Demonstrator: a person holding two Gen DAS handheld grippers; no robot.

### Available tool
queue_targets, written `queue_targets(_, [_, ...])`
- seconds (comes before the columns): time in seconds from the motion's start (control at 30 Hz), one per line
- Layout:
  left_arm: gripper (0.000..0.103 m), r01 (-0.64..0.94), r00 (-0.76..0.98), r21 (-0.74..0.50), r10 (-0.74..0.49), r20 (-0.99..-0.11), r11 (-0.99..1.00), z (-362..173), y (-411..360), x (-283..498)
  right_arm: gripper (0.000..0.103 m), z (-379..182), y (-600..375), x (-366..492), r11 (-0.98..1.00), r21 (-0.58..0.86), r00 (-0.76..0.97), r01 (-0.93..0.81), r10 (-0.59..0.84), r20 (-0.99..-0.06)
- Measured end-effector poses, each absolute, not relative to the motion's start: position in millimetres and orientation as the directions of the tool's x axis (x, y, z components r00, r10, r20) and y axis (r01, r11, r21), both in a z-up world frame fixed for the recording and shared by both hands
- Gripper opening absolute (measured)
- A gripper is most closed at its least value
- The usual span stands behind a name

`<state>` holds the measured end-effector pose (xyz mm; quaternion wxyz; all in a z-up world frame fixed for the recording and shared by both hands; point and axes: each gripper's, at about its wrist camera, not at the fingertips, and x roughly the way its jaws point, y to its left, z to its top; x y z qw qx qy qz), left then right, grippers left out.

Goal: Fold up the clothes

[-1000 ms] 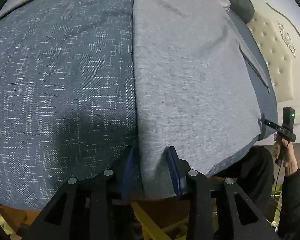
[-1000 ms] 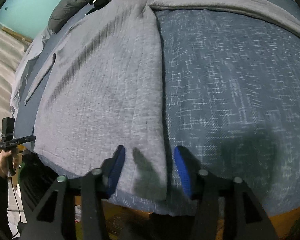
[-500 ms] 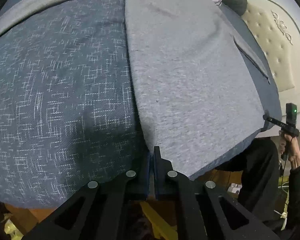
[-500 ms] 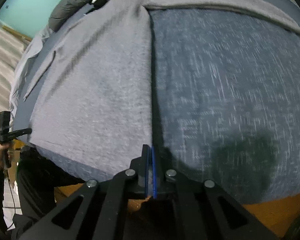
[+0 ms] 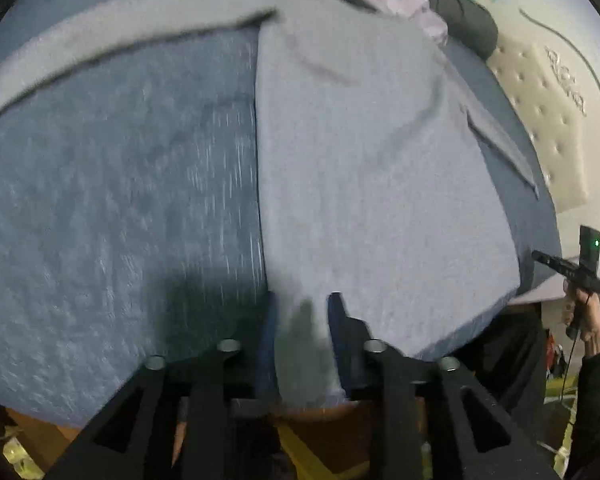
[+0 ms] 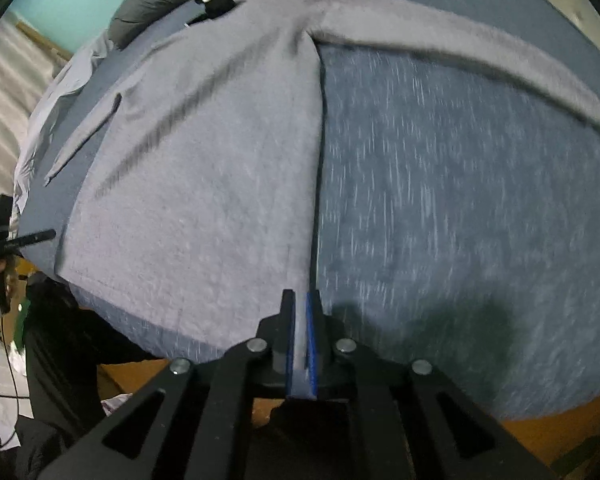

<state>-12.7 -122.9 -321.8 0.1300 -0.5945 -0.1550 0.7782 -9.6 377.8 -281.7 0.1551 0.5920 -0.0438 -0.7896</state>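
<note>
- Left tongs [image 5: 302,312], bottom centre, opening, pads apart, grey top's [image 5: 364,184] hem between them.
- Right tongs [image 6: 299,320], bottom centre, opening slightly, pads pinching the top's [image 6: 204,184] hem edge.
- Top spread flat on bed [image 6: 440,208].

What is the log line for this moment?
task: fold shirt | left claw: opening, shirt edge between jaws | right claw: opening, pads pinch shirt edge | shirt lies on bed
</note>
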Motion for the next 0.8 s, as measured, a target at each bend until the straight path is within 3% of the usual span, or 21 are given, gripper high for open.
queue_targets(0.17, [0.031,-0.047,-0.351,-0.369,0.362,-0.864,-0.928,-296,-123,-53,0.024,-263,378,-44,-0.949,0.230,-0.334,0.214,-0.292,-0.896])
queue_targets(0.23, [0.032,-0.063,-0.385,-0.362,0.357,-0.851,-0.930,-285,-130,-64,0.025,-260,377,-61,-0.951,0.225,-0.366,0.211,-0.290,-0.884])
queue_targets(0.3, [0.040,-0.067,-0.411,-0.353,0.348,-0.843,-0.933,-284,-126,-90,0.026,-258,374,-84,-0.952,0.224,-0.394,0.207,-0.291,-0.872])
queue_targets(0.53, [0.042,-0.104,-0.450,-0.315,0.327,-0.831,-0.943,-270,-133,-170,0.027,-254,363,-166,-0.951,0.206,-0.443,0.231,-0.291,-0.848])
queue_targets(0.67, [0.042,-0.132,-0.471,-0.286,0.314,-0.824,-0.949,-271,-125,-225,0.041,-256,351,-221,-0.950,0.194,-0.465,0.246,-0.291,-0.836])
queue_targets(0.8, [0.043,-0.154,-0.464,-0.253,0.296,-0.835,-0.955,-280,-117,-280,0.044,-259,338,-273,-0.946,0.190,-0.479,0.262,-0.299,-0.825])
